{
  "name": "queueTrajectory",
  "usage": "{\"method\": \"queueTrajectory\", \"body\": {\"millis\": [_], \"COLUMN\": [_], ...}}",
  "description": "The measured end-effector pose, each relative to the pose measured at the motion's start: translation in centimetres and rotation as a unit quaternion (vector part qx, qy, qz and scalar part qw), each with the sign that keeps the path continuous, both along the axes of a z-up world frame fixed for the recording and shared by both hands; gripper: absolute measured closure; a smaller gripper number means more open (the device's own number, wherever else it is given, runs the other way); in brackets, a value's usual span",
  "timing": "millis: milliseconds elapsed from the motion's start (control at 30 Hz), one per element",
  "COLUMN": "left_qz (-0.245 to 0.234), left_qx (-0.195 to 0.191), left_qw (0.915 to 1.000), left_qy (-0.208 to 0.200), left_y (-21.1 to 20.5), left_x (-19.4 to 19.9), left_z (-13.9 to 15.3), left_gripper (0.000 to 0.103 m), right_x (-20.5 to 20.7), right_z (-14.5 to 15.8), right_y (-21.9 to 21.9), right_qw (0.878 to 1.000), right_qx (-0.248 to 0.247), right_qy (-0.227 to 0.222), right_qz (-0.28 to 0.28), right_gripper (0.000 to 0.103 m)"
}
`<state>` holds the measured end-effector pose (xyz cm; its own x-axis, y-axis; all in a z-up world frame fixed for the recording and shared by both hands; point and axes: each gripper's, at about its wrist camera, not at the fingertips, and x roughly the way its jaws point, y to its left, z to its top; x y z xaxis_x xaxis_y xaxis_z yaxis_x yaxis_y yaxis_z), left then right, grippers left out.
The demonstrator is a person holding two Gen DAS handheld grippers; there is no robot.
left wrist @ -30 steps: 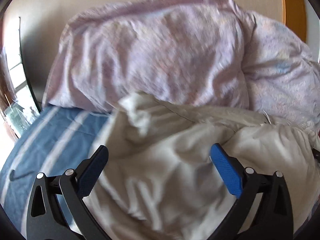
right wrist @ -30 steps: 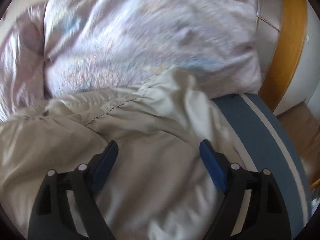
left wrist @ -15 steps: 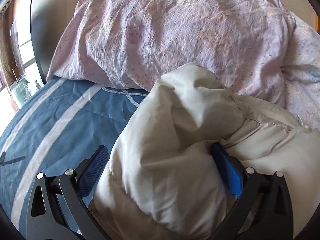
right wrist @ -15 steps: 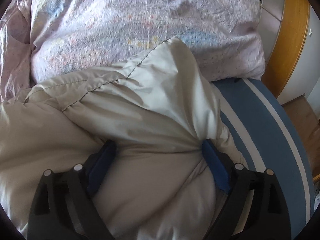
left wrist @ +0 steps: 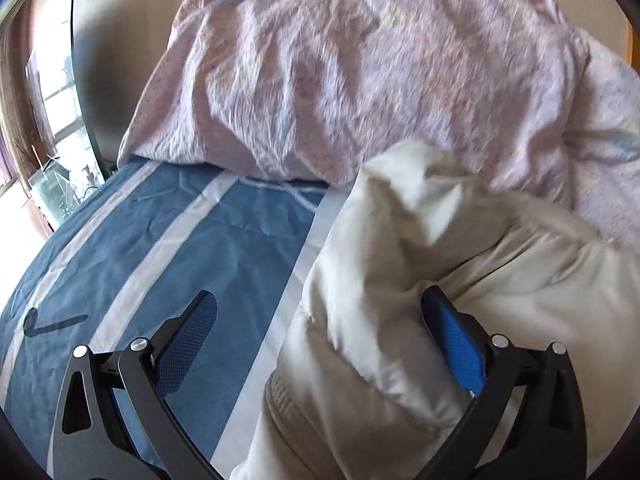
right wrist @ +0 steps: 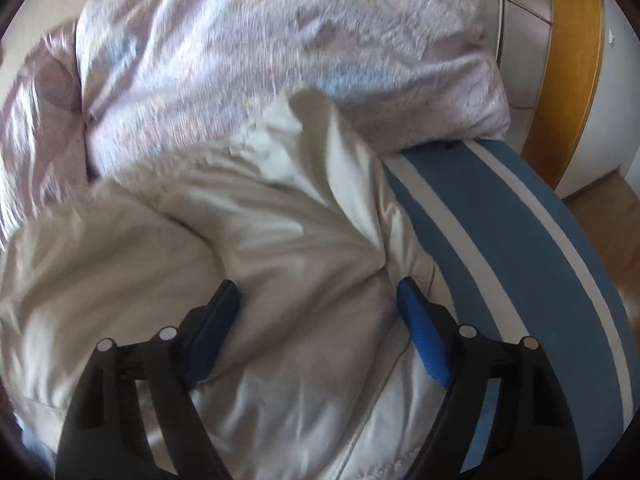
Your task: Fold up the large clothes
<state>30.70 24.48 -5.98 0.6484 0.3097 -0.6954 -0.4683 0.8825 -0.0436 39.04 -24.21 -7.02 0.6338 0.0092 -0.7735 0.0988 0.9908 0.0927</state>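
A puffy cream-white jacket (left wrist: 460, 280) lies bunched on a blue bedsheet with white stripes (left wrist: 160, 248). It also shows in the right wrist view (right wrist: 240, 240). My left gripper (left wrist: 320, 320) is open, its blue pads (left wrist: 456, 336) wide apart; the right pad touches the jacket's left part, the left pad is over bare sheet. My right gripper (right wrist: 316, 308) is open with jacket fabric lying between its blue pads (right wrist: 420, 336), near the jacket's right edge.
A large pink-lilac duvet (left wrist: 380, 80) is heaped at the head of the bed, behind the jacket; it also shows in the right wrist view (right wrist: 240, 60). A window (left wrist: 52, 120) is at far left. A wooden frame (right wrist: 568, 60) and floor lie right of the bed edge.
Both grippers have pulled back and apart from the jacket. The left one has shifted left, showing more blue sheet. The jacket has sagged lower and flatter. Both stay open.
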Motion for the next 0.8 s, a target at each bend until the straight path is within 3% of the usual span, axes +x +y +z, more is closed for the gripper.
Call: {"method": "queueTrajectory", "body": {"millis": [200,300,433,533,633,700,767,800], "left_qz": [0.006,0.005,-0.012,-0.017,-0.009,0.004,0.015,0.018], "left_qx": [-0.044,-0.073,-0.169,-0.212,-0.251,-0.297,-0.334,-0.340], "left_qw": [0.9990,0.9973,0.9854,0.9764,0.9675,0.9547,0.9424,0.9401], "left_qy": [0.000,0.004,-0.018,-0.035,-0.032,-0.019,-0.015,-0.023], "left_y": [1.1,1.5,2.4,2.7,2.9,3.2,3.4,3.3], "left_x": [0.6,-0.1,-3.6,-7.3,-10.2,-11.4,-11.9,-12.3], "left_z": [-1.3,-1.1,0.1,0.8,0.2,-1.2,-2.2,-2.2], "left_gripper": [0.001,0.001,0.001,0.001,0.001,0.001,0.001,0.001], "right_x": [1.4,0.8,-3.3,-6.8,-8.4,-8.3,-8.3,-8.6], "right_z": [-1.5,-0.7,1.4,1.6,-0.3,-2.1,-2.8,-3.0], "right_y": [-0.8,-1.9,-4.8,-7.6,-10.0,-10.7,-10.4,-10.0], "right_qw": [1.000,0.999,0.990,0.975,0.952,0.935,0.925,0.923], "right_qx": [0.022,0.047,0.133,0.203,0.278,0.323,0.349,0.356], "right_qy": [0.009,0.008,-0.024,-0.030,0.005,0.034,0.044,0.043], "right_qz": [0.000,-0.005,-0.038,-0.088,-0.131,-0.142,-0.142,-0.139], "right_gripper": [0.011,0.016,0.017,0.016,0.016,0.016,0.019,0.019]}}
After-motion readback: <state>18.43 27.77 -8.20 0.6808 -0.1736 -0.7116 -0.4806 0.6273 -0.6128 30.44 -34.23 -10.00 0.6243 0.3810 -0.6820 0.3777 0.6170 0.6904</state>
